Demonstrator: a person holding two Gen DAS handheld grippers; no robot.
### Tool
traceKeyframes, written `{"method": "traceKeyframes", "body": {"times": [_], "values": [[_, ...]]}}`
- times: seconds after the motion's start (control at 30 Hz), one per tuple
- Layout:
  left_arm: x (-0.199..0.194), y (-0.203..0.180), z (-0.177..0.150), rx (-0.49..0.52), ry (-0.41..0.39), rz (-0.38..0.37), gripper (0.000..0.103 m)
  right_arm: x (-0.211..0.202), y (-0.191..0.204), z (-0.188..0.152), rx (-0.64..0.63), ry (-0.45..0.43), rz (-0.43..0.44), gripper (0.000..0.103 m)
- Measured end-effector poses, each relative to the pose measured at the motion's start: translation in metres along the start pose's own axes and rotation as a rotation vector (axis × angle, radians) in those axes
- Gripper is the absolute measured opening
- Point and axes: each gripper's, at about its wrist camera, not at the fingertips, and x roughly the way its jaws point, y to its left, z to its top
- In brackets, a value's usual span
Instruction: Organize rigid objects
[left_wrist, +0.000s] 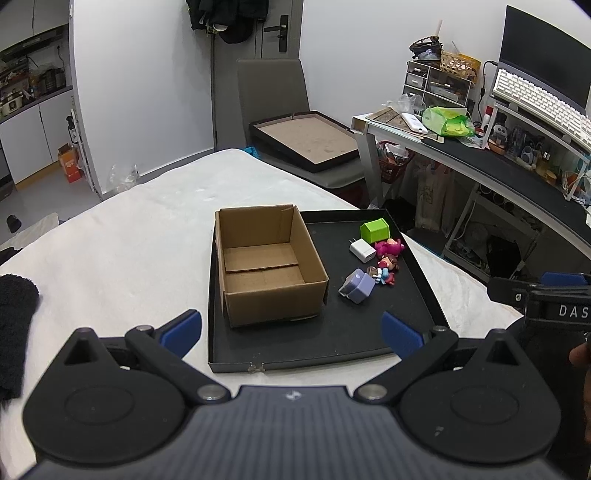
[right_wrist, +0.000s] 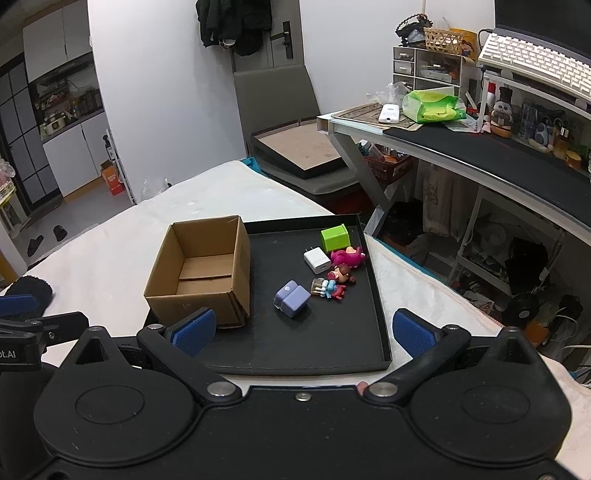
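A black tray lies on a white-covered surface. An empty cardboard box stands on its left half. On the right half lie a green cube, a white charger, a pink figurine, a small doll figure and a purple block. My left gripper hangs open over the tray's near edge, holding nothing. My right gripper is open too, near the tray's front.
A desk with a keyboard, drawers and a green packet stands at the right. A grey chair with a flat black box on it sits behind the bed. A dark fuzzy item lies at the left.
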Motion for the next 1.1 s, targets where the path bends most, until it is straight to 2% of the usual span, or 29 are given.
{"method": "traceKeyframes", "body": {"times": [1.1], "values": [[-0.0048, -0.0021, 0.0000, 0.003, -0.010, -0.005, 0.103, -0.0025, -0.0002, 0.0002, -0.006, -0.007, 0.011, 0.103]]}}
